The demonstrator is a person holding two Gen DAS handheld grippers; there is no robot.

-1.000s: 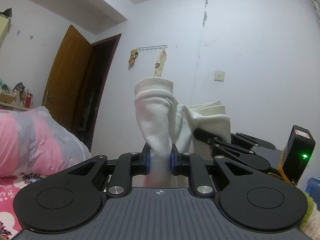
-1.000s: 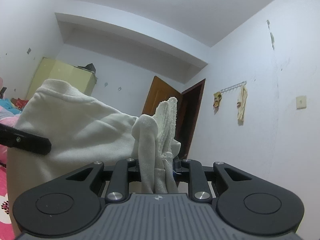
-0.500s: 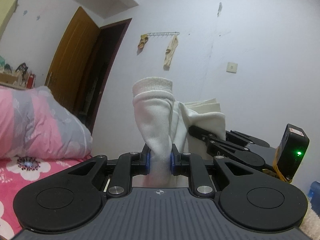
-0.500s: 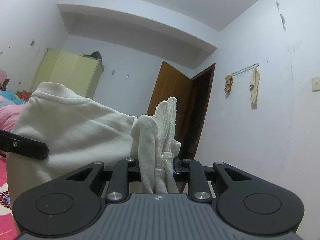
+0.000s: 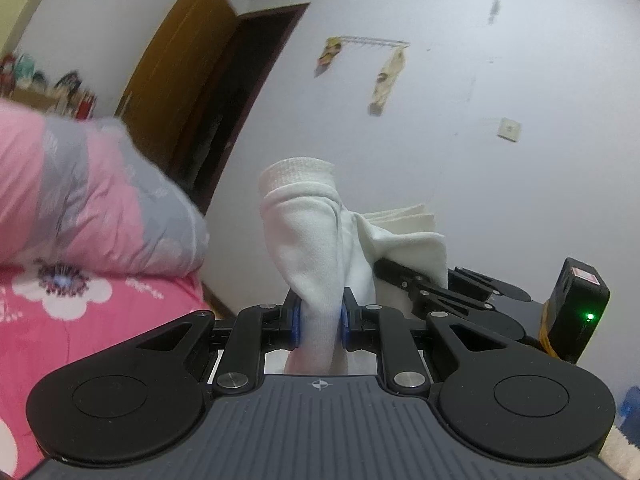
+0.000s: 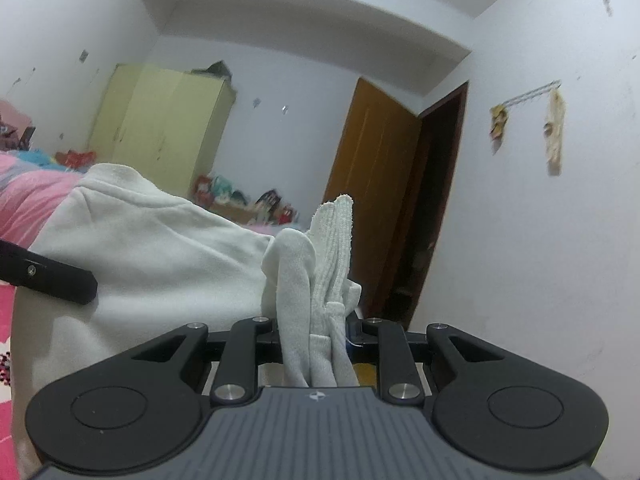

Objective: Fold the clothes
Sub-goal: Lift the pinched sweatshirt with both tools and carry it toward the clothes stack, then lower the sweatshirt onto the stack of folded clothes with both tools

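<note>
Left wrist view has tilted down; bed (image 5: 100, 320) fills more.

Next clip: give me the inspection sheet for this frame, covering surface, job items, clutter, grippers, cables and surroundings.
Surface: pink floral bed sheet, partly in view.
Job's things: white garment, held up off the bed and bunched in both grips.
Clutter: pink and grey quilt heaped on the bed; blurred items on a low shelf beside the door.
Grippers: left gripper shut on a ribbed edge of the garment; right gripper shut on another bunched part.
Cables: nothing seen.
Surroundings: brown door open; yellow-green wardrobe; wall hook rail with two hanging items; wall switch.
</note>
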